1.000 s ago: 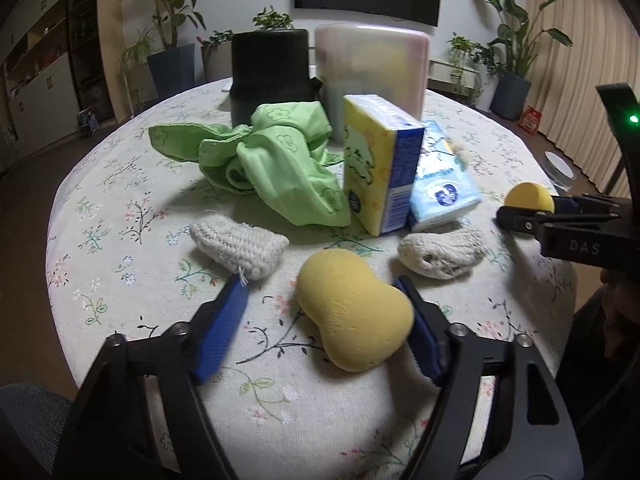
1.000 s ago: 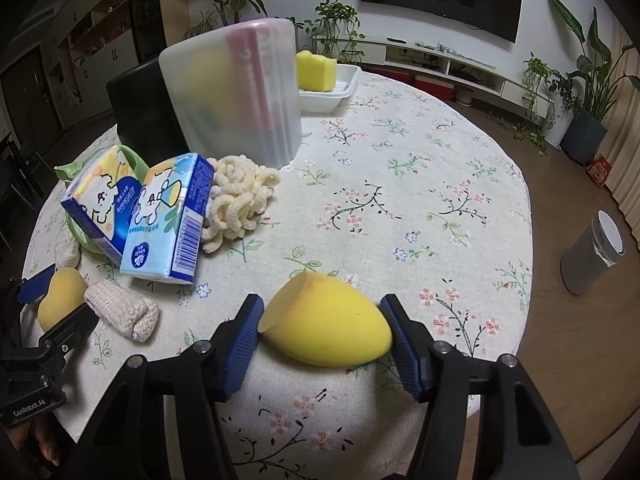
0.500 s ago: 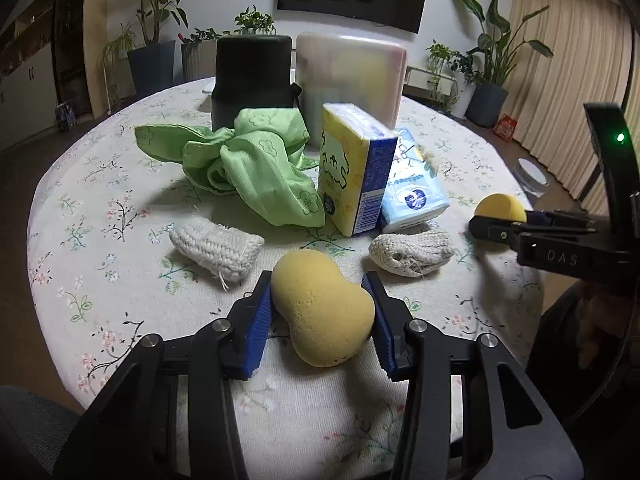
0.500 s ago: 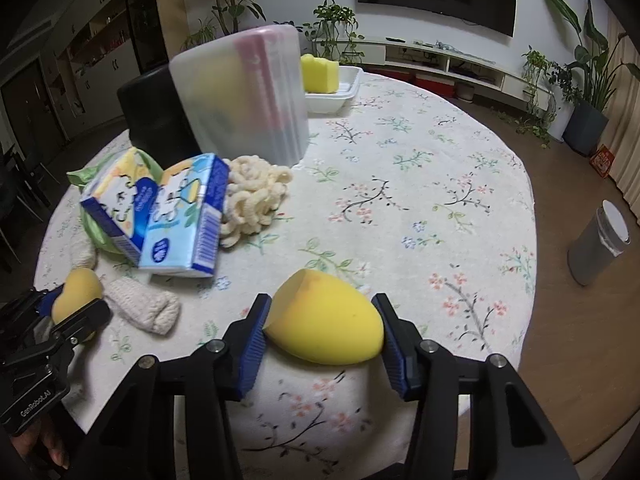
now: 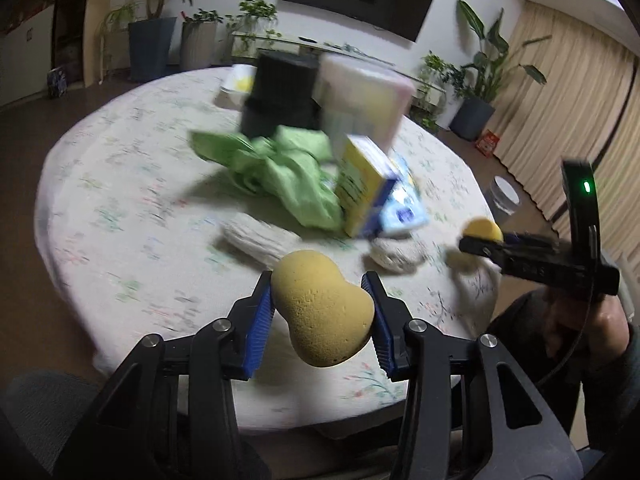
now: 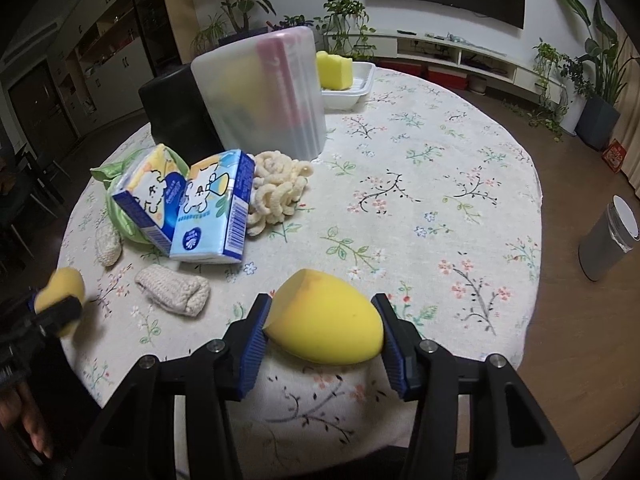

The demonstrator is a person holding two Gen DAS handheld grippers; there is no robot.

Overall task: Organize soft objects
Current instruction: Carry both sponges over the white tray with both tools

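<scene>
Left gripper (image 5: pixel 323 312): blue pads clenched on one tan, gourd-shaped sponge (image 5: pixel 322 312), held above the near edge of the round table (image 5: pixel 120 216); that view is smeared by motion.
Right gripper (image 6: pixel 323 330): pads clamped on one yellow egg-shaped sponge (image 6: pixel 324 316) with a flat-cut end, over the near table edge.
Sponges, counted: three — the two held ones, plus one yellow block sponge (image 6: pixel 334 70) lying in a white tray (image 6: pixel 352 92) at the far side.
Knitted pieces: two cream knitted rolls; one (image 6: pixel 174 289) near the middle left, the other (image 6: pixel 108 240) further left, touching the green cloth (image 6: pixel 124 220).
Green cloth, count: one, crumpled, lying behind and under the cartons.
Tissue cartons: two, leaning together; the yellow-and-blue carton (image 6: pixel 150 196) on the left, the light blue carton (image 6: pixel 214 208) on the right. Both show a cartoon animal and small blue writing too fine to read; the right one has a barcode on its side.
Pale looped piece (image 6: pixel 276 192): one, a heap of cream curls just right of the cartons.
Containers: one frosted plastic bin (image 6: pixel 264 92) with pink showing through, and one black box (image 6: pixel 176 116) to its left, both far.
Bin on the floor (image 6: pixel 610 248): one grey cylinder, right of the table.
Writing on the tools: letters on the right gripper's body, seen from the left wrist, are blurred; a green light (image 5: pixel 586 187) glows on it.
Cloth cover: floral print.
</scene>
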